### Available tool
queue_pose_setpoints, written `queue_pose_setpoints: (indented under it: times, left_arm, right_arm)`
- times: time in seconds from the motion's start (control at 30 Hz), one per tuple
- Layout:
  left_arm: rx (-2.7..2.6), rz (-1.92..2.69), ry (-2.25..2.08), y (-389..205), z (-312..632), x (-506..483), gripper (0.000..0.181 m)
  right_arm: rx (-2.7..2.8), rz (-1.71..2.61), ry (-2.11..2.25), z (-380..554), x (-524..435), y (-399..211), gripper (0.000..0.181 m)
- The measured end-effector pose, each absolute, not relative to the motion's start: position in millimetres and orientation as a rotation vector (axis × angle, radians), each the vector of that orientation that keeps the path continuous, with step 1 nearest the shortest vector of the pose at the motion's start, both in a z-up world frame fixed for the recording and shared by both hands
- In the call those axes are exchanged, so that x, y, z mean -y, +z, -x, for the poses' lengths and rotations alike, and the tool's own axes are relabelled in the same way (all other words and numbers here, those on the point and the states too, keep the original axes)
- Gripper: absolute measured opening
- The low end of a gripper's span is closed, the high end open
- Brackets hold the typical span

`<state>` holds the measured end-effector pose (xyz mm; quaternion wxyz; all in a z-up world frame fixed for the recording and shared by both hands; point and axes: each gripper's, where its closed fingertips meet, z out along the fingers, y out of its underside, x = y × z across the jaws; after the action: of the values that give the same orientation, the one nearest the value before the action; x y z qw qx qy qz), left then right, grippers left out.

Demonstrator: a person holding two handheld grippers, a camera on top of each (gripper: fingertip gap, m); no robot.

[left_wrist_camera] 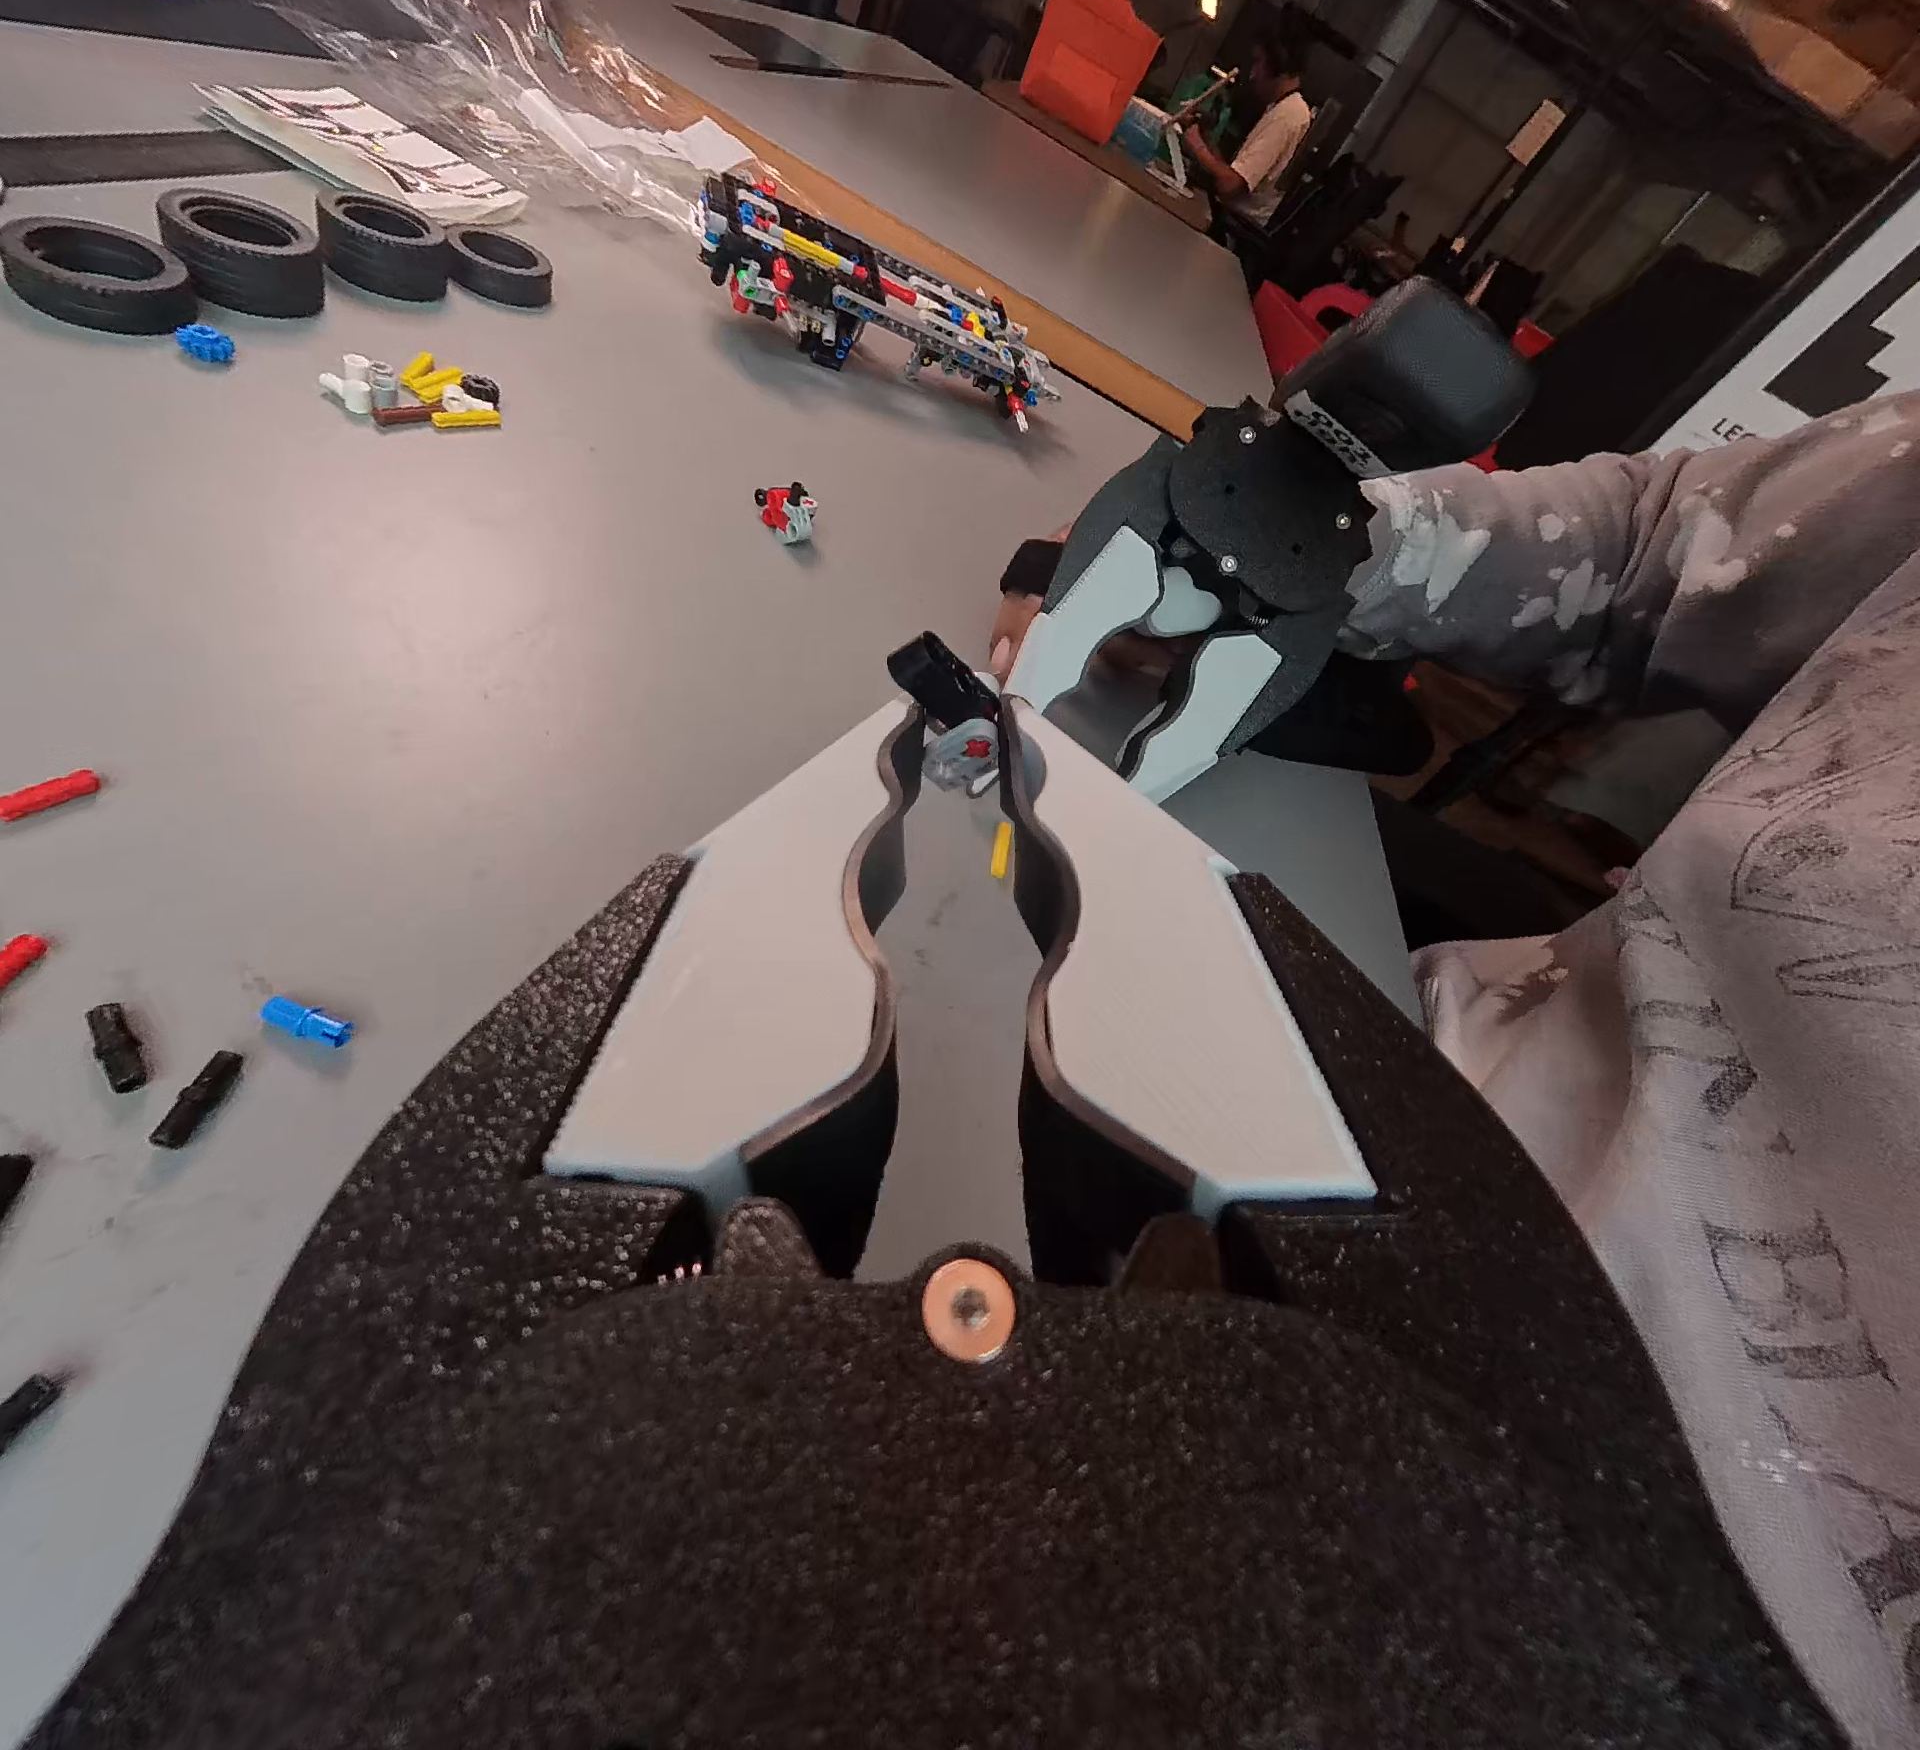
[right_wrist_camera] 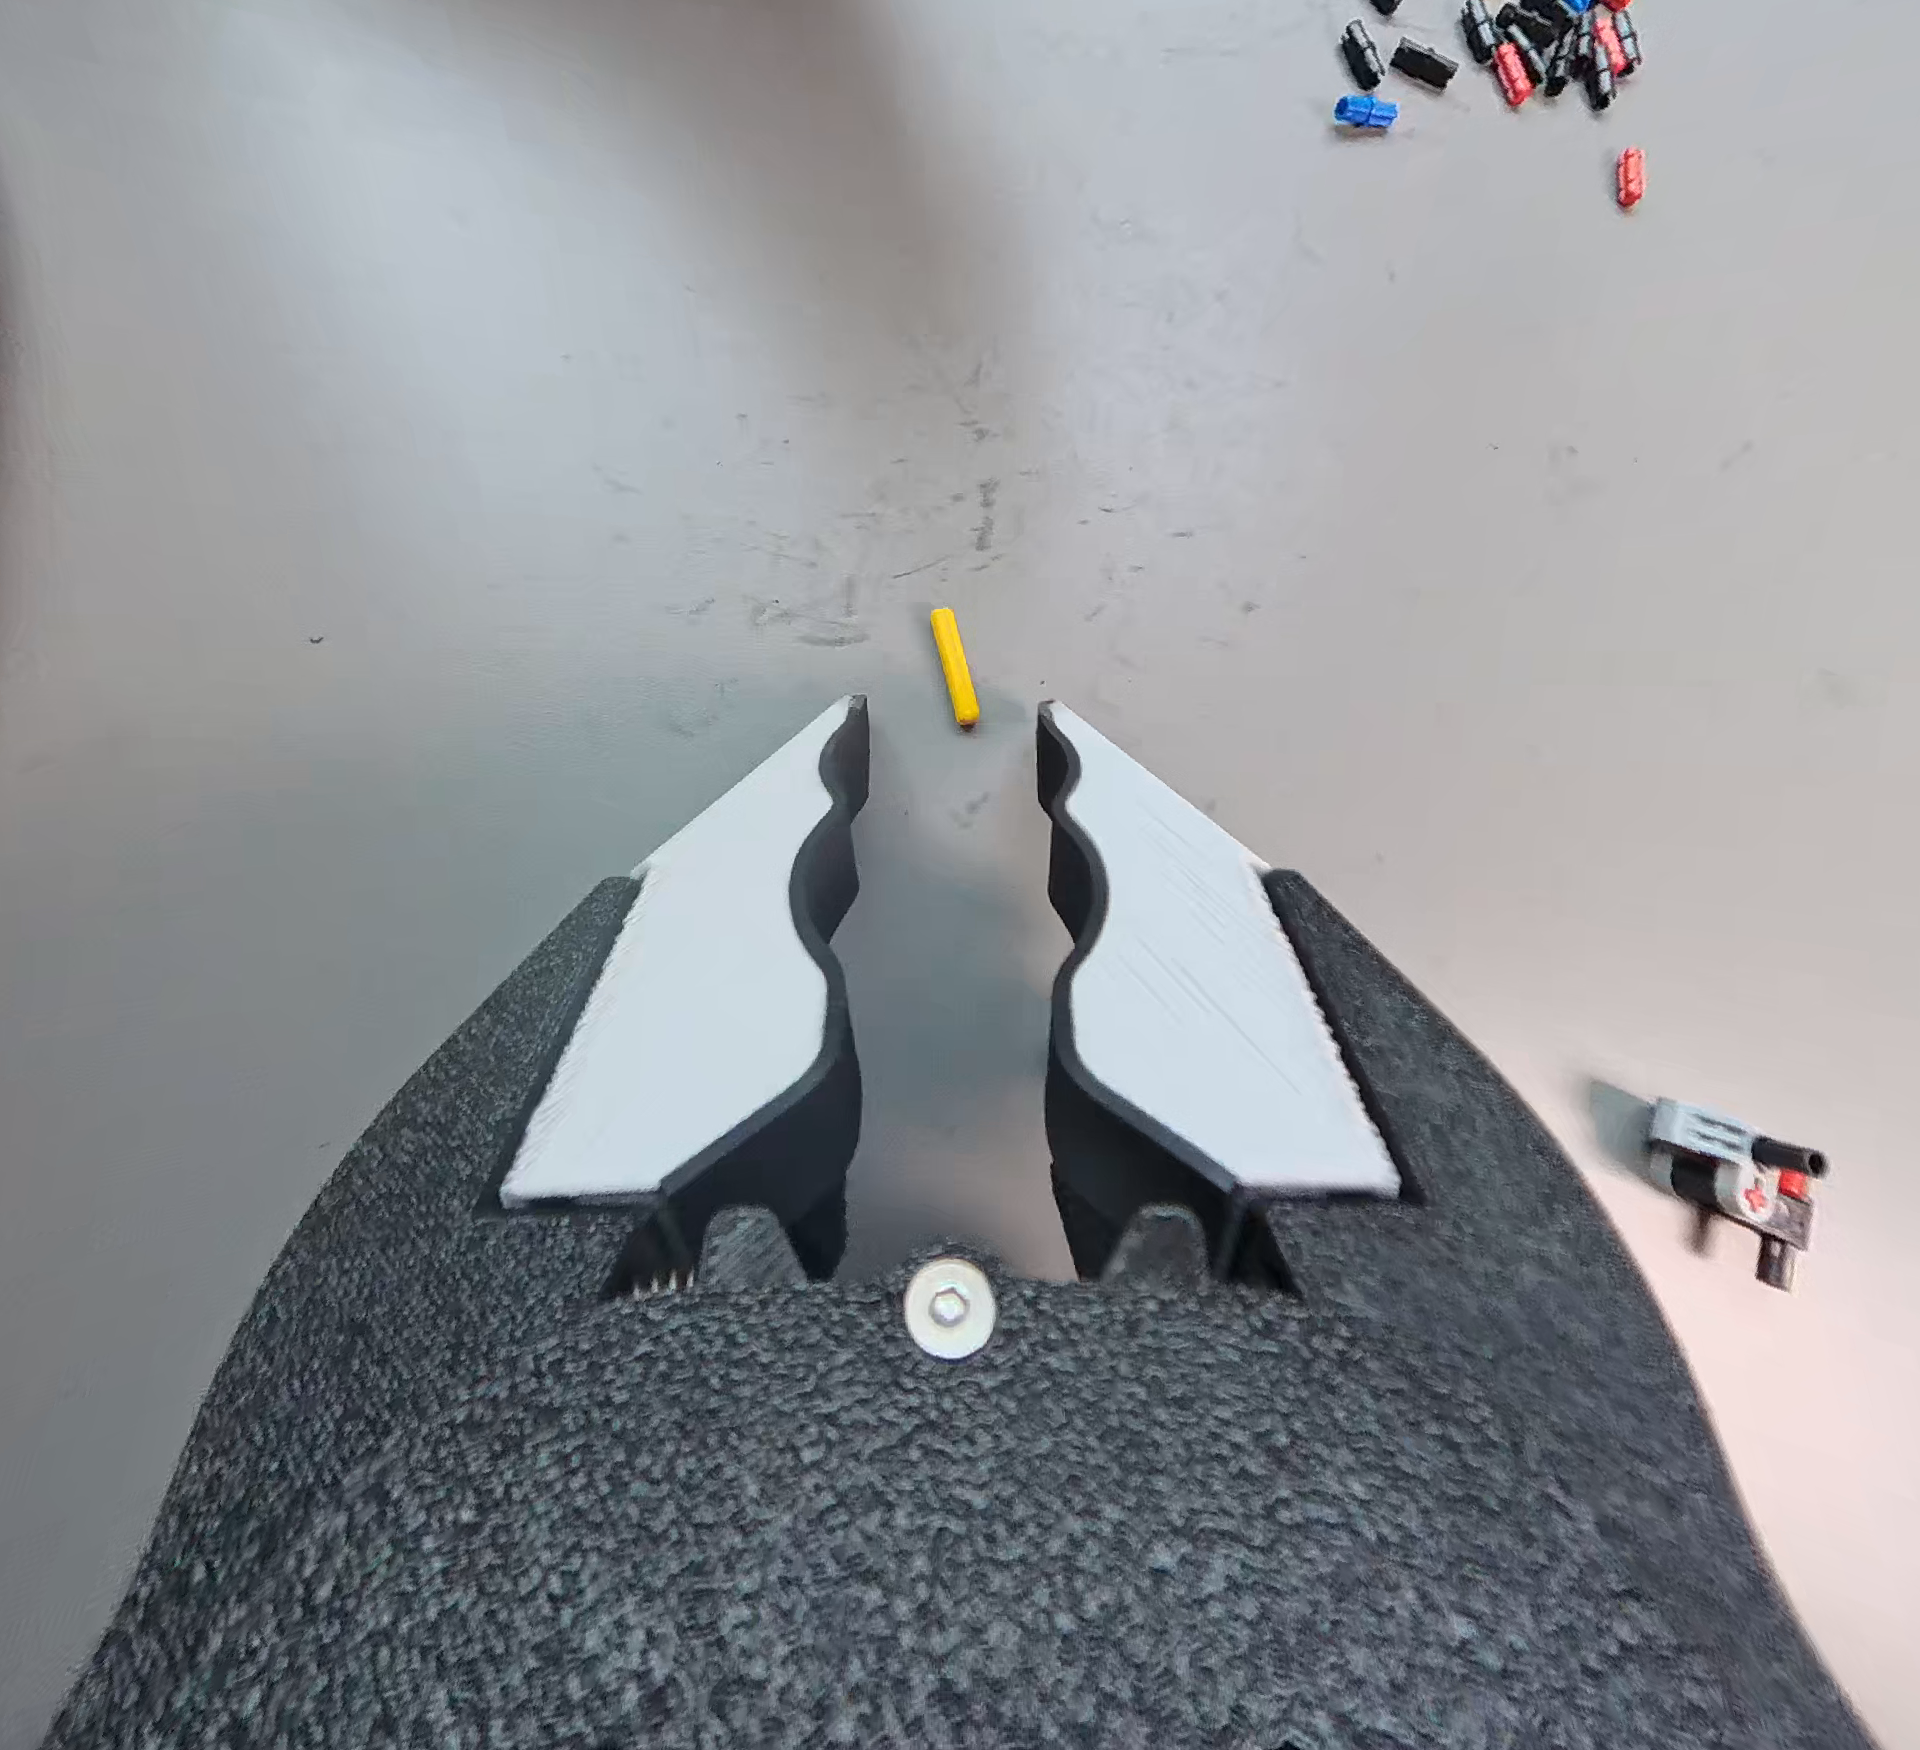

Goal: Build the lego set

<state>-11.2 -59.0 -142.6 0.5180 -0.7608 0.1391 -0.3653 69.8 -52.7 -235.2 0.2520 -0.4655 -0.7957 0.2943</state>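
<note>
My left gripper (left_wrist_camera: 961, 729) is shut on a small grey and black lego piece (left_wrist_camera: 958, 744) with a red axle end, held above the table. A yellow axle (left_wrist_camera: 1001, 848) lies on the grey table below it. In the right wrist view the yellow axle (right_wrist_camera: 954, 666) lies just ahead of my right gripper (right_wrist_camera: 954, 708), which is open and empty, with a fingertip on either side of the axle's near end. The right gripper also shows in the left wrist view (left_wrist_camera: 1081, 744), pointing down at the table. The part-built lego chassis (left_wrist_camera: 873, 298) stands farther back.
Several black tyres (left_wrist_camera: 249, 251) and a heap of small parts (left_wrist_camera: 421, 391) lie at the back left. Loose pins (right_wrist_camera: 1507, 17) lie at the far right of the right wrist view. A small grey sub-assembly (right_wrist_camera: 1735, 1170) lies at its right. Clear plastic bags (left_wrist_camera: 488, 59) lie behind. One gripper's finger ends stand about 12 centimeters off the other's.
</note>
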Motion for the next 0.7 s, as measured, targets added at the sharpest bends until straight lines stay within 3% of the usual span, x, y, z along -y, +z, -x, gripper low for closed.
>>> queue_pose_setpoints:
  times: [0.23, 0.33, 0.5, 0.7]
  left_arm:
    - [-0.481, 1.847, -0.795, -153, -4, 64, 0.013]
    - [-0.474, 1.847, -0.786, -157, -4, 69, 0.013]
    - [-0.489, 1.839, -0.793, -159, -6, 70, 0.013]
    - [-0.438, 1.762, -0.889, -140, -5, 59, 0.013]
  right_arm:
    - [2.33, 1.243, 0.866, -65, 58, -238, 0.023]
    - [2.308, 1.261, 0.826, -61, 52, -238, 0.004]
    - [2.269, 1.127, 0.801, -55, 51, -236, 0.002]
    - [1.964, 0.854, 0.844, -21, 41, -171, 0.002]
